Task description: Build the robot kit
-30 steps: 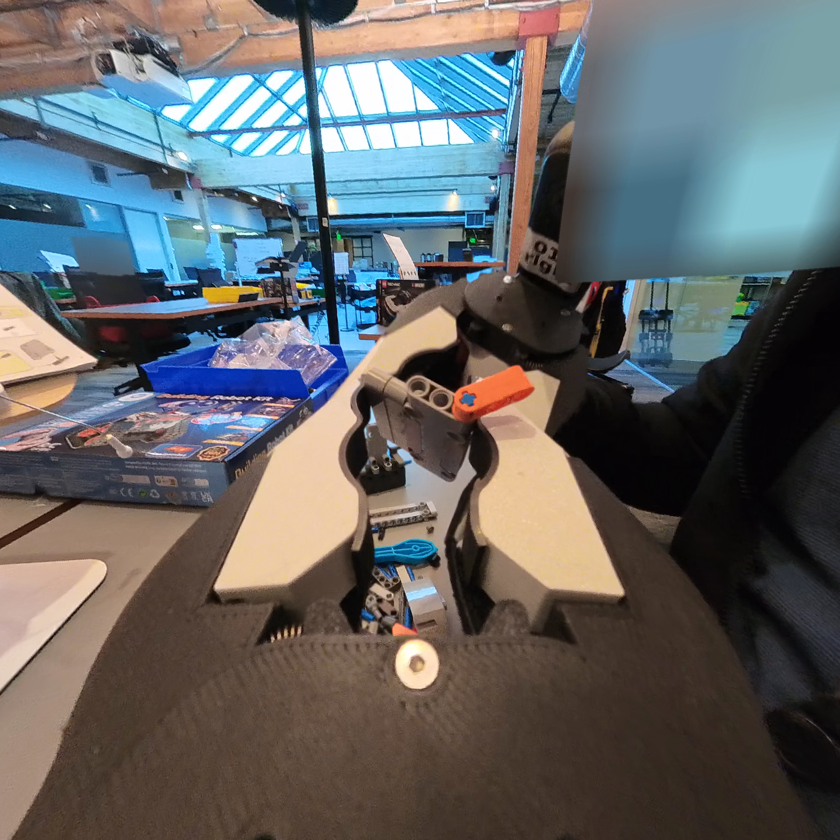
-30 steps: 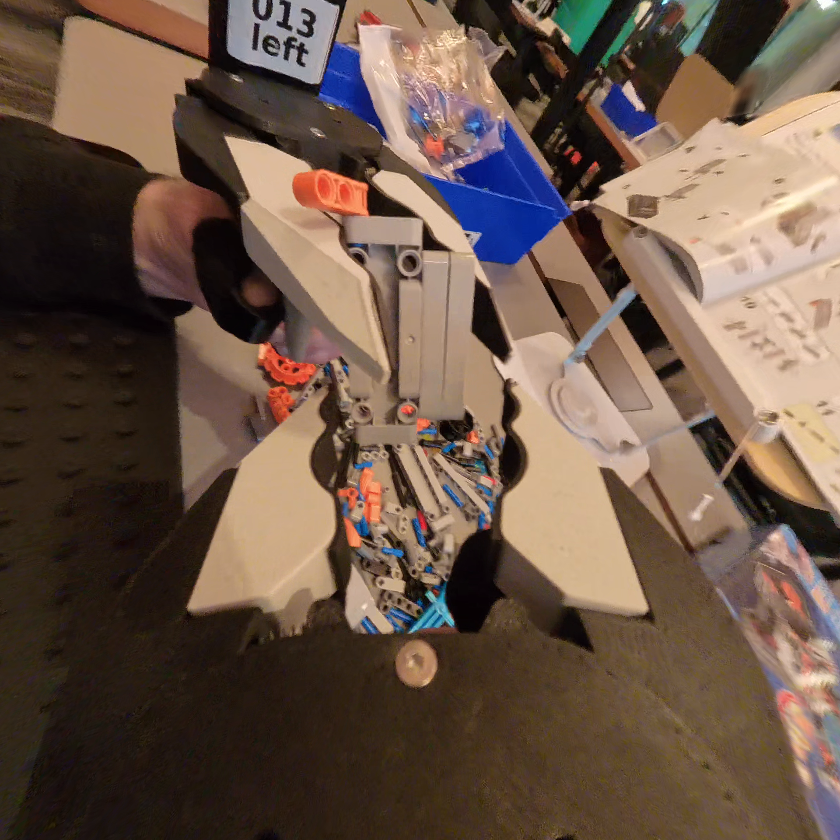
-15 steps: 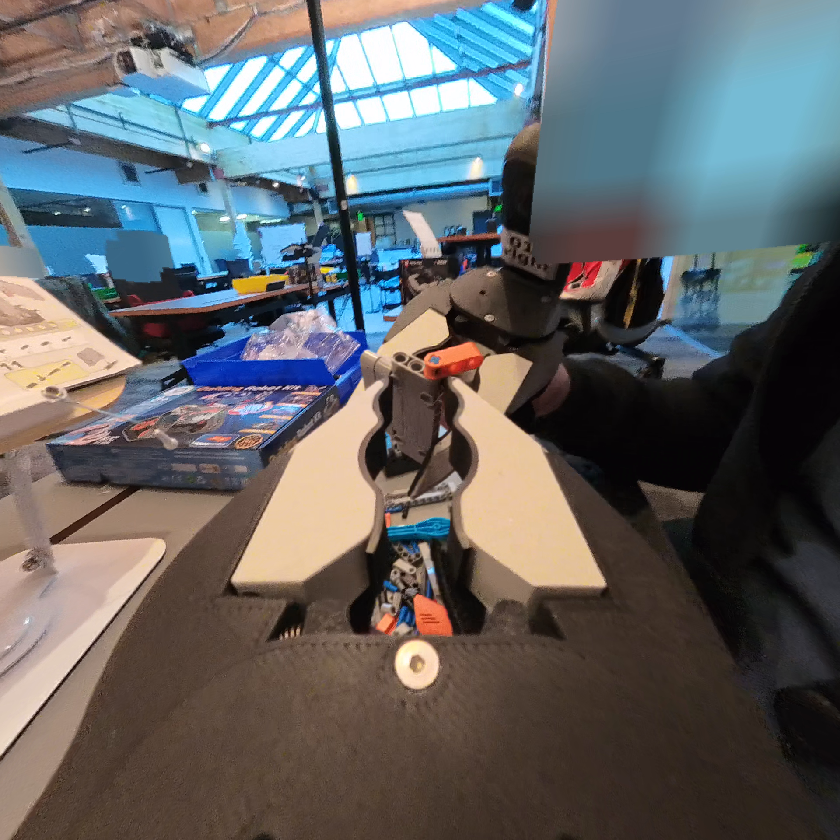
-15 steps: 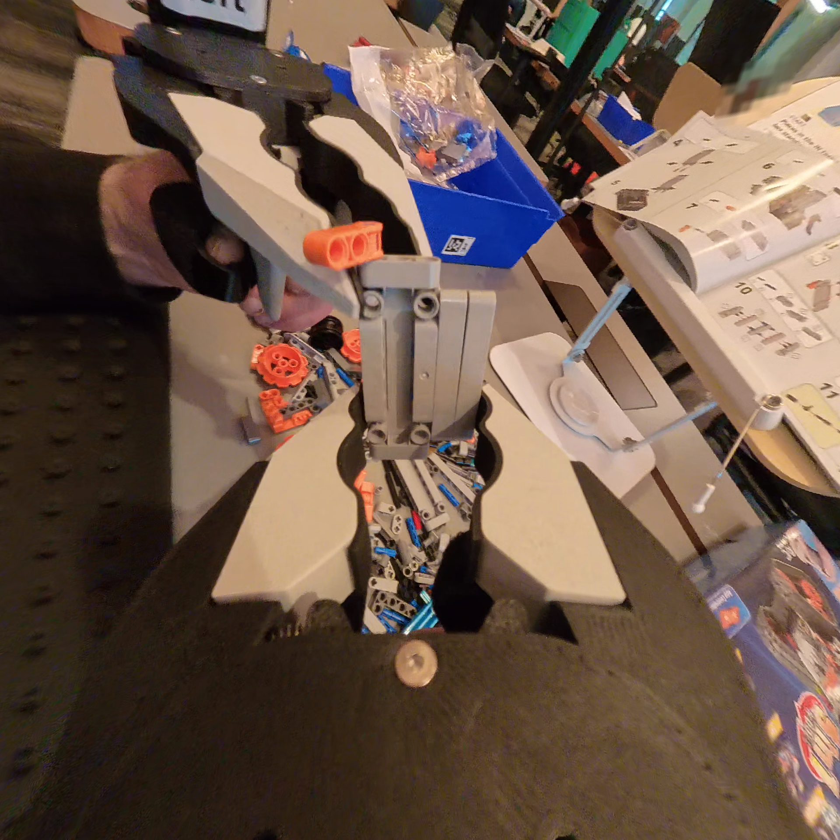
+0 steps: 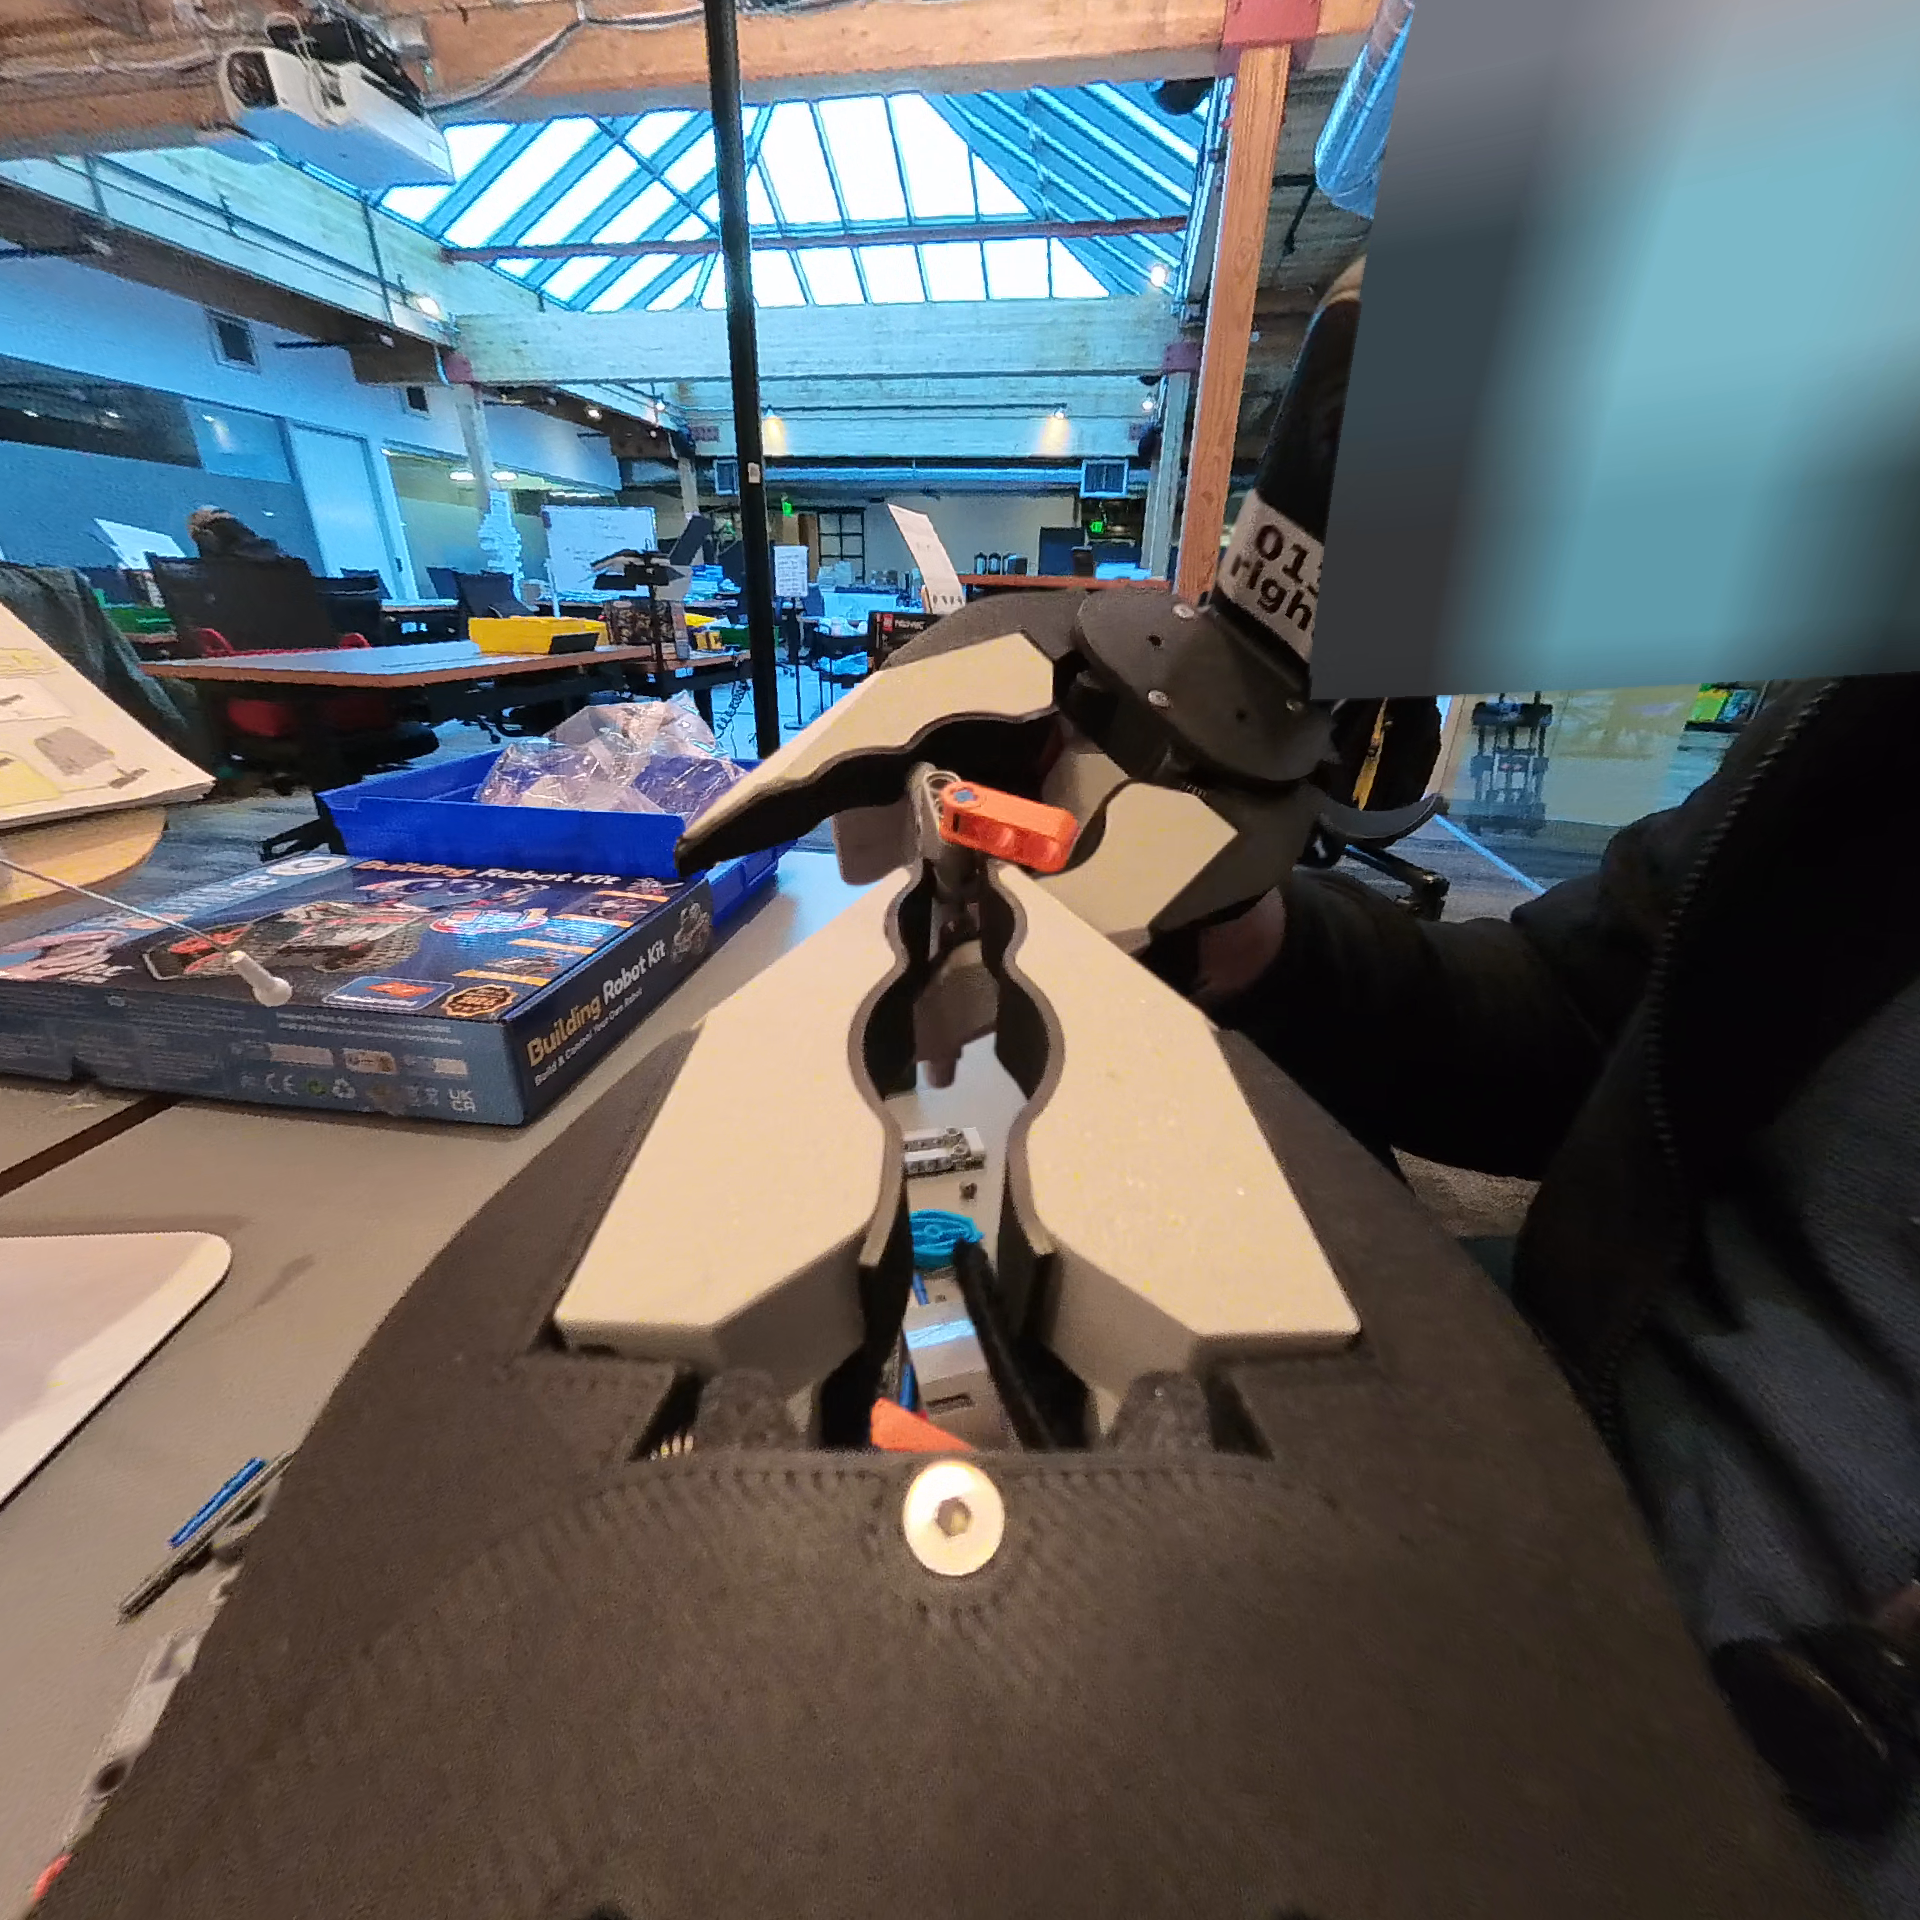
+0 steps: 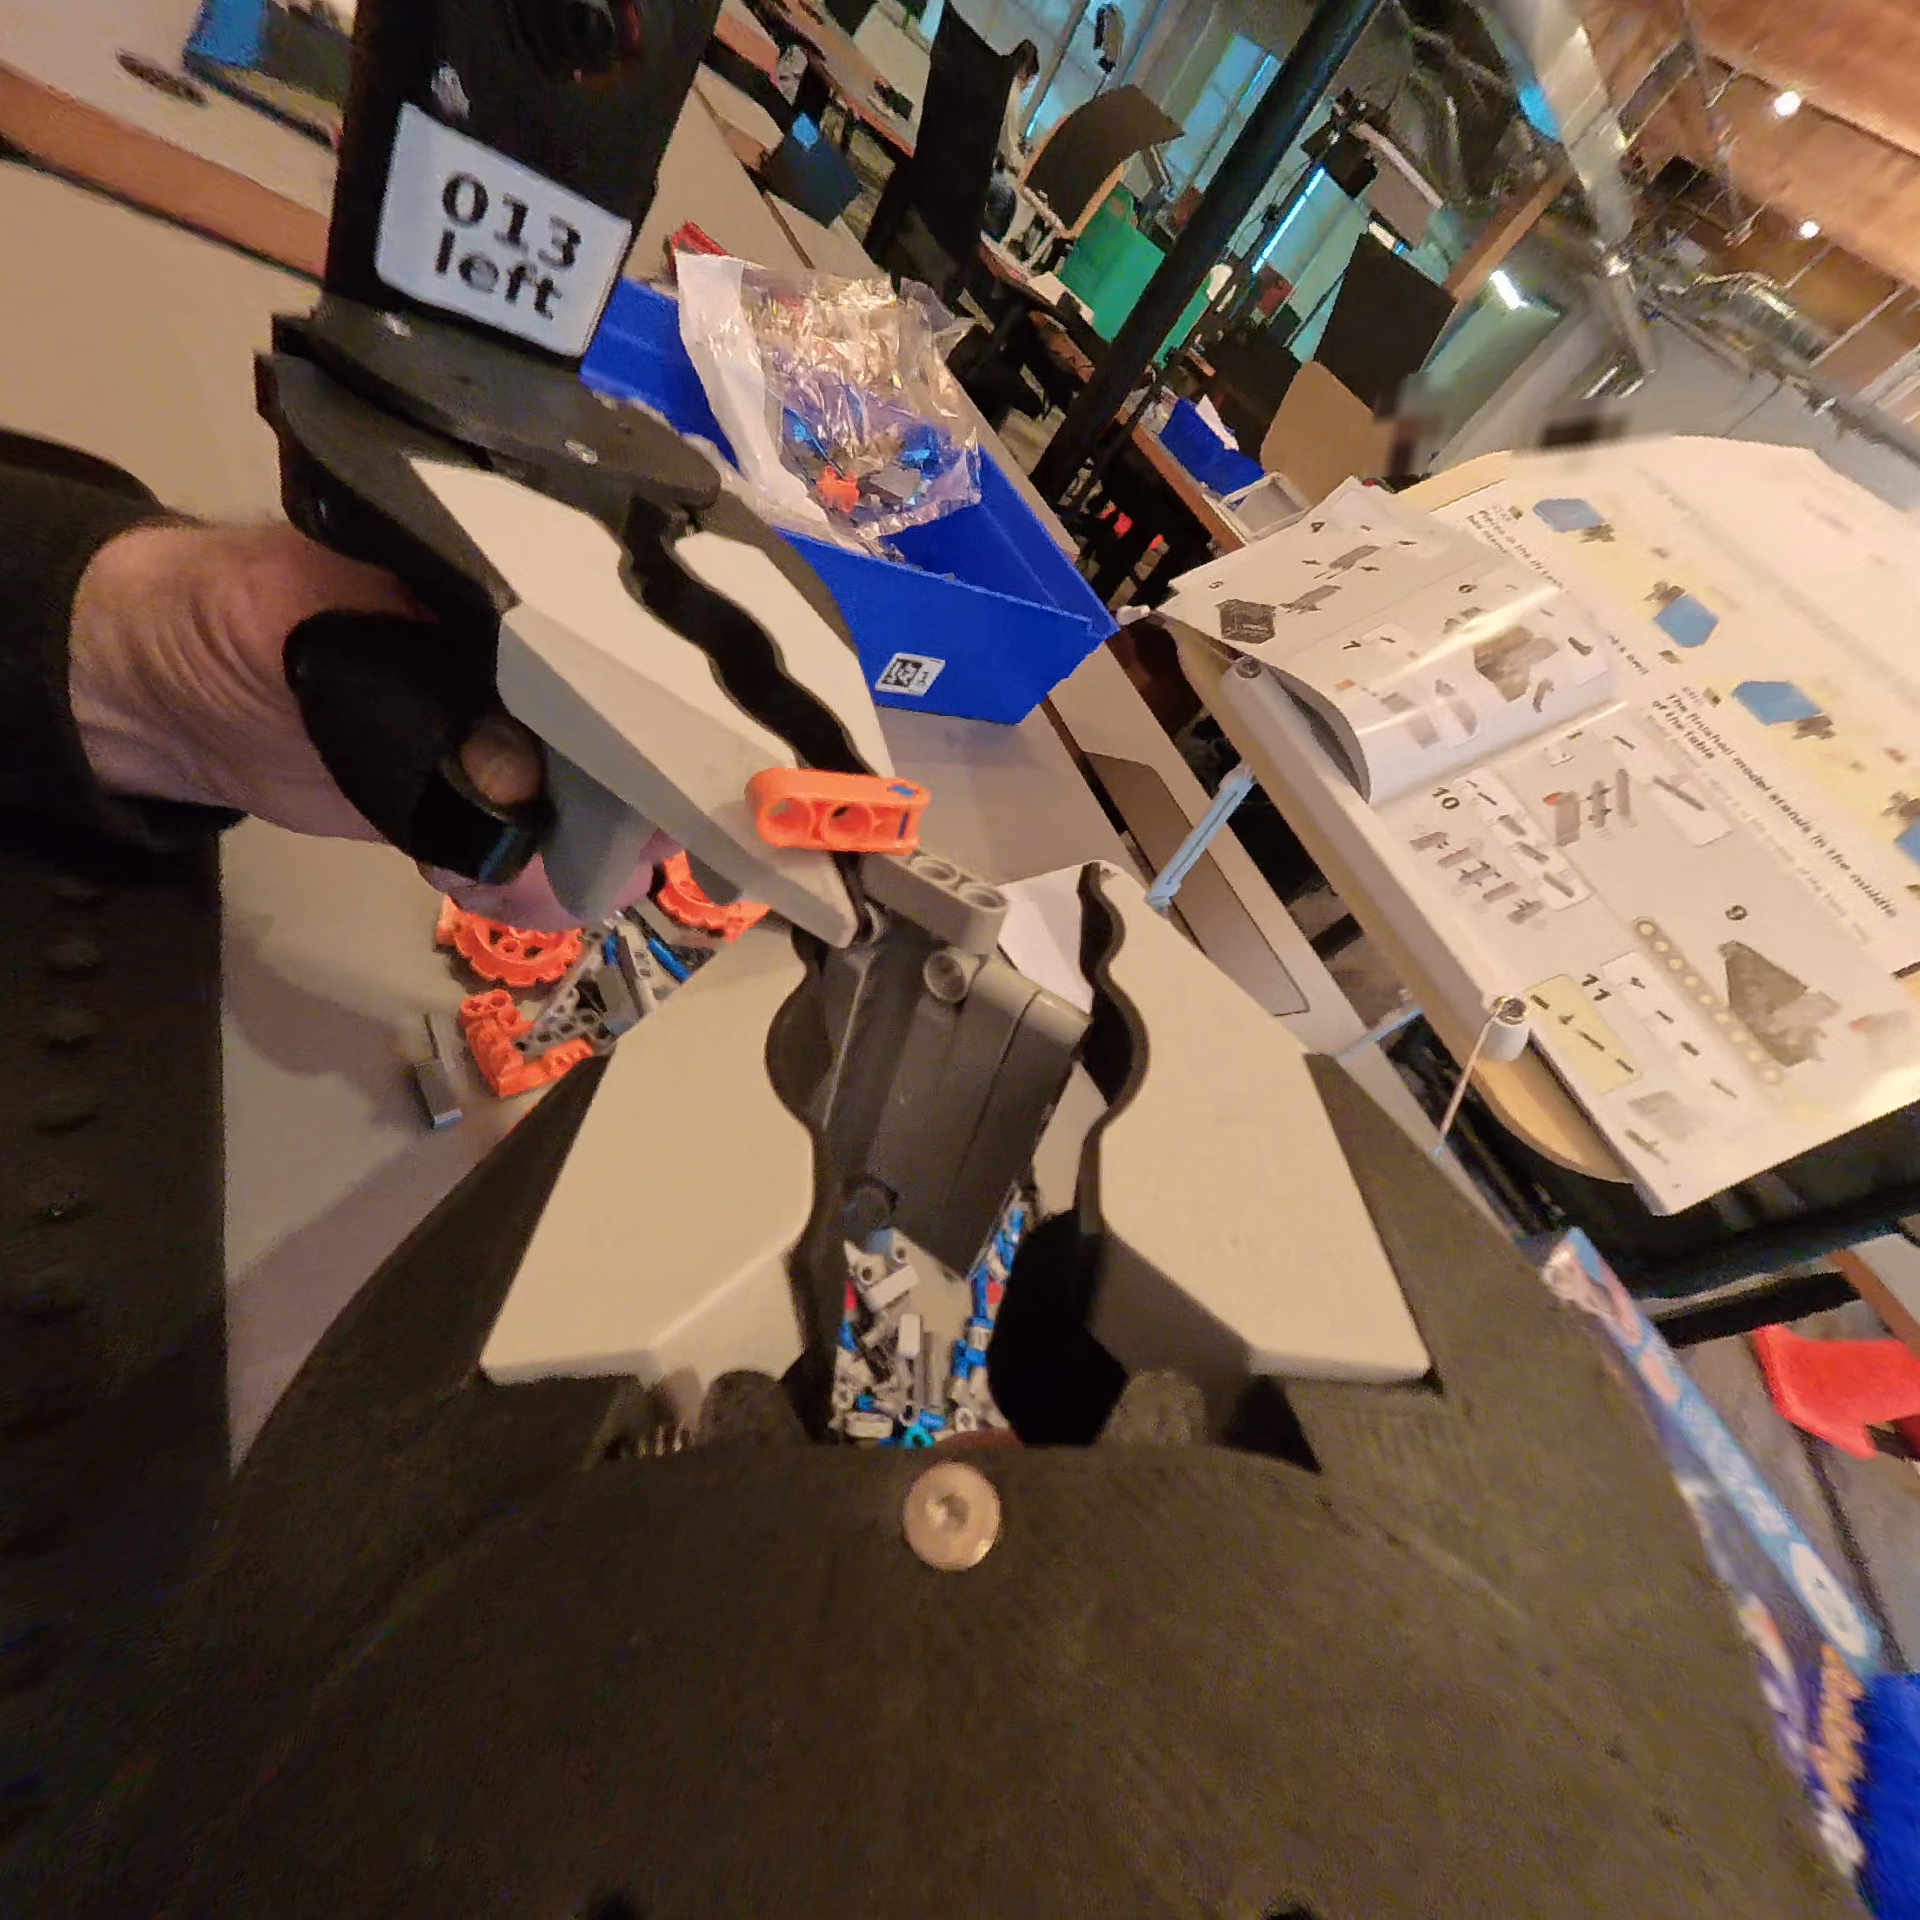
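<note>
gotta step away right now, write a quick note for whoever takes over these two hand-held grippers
Right hand-held gripper: shut on the grey assembly, holding it above the table.
Left hand-held gripper: jaws nearly closed, apparently pinching the assembly's upper end.
Orange beam: sits at that upper end, beside the left gripper's tip.
On the table: loose parts pile, orange gears, blue bin, open instruction booklet on its stand.
</note>
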Demonstrator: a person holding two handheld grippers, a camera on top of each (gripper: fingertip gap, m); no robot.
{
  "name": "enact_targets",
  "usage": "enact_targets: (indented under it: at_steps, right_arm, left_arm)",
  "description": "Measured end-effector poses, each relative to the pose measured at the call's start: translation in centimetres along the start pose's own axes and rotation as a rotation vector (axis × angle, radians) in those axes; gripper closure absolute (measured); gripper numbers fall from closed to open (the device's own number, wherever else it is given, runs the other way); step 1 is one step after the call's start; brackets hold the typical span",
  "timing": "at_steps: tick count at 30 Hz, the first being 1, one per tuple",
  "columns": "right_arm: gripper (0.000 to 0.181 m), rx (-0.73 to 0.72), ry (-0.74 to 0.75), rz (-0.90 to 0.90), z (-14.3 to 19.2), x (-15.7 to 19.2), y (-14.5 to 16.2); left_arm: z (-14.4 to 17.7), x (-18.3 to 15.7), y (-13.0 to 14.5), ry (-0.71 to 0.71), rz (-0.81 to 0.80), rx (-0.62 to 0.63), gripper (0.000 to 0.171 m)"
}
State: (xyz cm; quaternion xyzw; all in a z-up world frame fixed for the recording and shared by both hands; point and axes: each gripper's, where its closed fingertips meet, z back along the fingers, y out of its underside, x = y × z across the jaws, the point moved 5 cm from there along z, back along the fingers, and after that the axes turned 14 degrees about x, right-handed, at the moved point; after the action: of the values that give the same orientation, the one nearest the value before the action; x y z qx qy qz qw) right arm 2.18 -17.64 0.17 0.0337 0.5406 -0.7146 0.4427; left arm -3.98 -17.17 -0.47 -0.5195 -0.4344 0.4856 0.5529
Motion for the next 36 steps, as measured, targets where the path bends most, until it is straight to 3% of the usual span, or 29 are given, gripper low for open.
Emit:
enact_targets:
  at_steps: [16,23,30,36]
  right_arm:
    - [0.139,-0.009,-0.05,-0.055,-0.4,0.2,0.3]
    - [0.139,-0.101,-0.236,-0.138,0.2,0.5,0.6]
    - [0.175,-0.182,-0.537,-0.272,0.7,0.9,1.3]
    - [0.175,-0.119,-0.564,-0.322,0.2,0.2,2.1]
  left_arm:
    - [-0.3,0.1,0.3,-0.004,0.016,-0.013,0.165]
    - [0.5,0.3,-0.5,0.075,0.108,-0.101,0.166]
    - [0.7,0.6,-0.4,0.124,0.144,-0.123,0.166]
    - [0.7,1.4,0.3,0.052,0.107,-0.067,0.158]
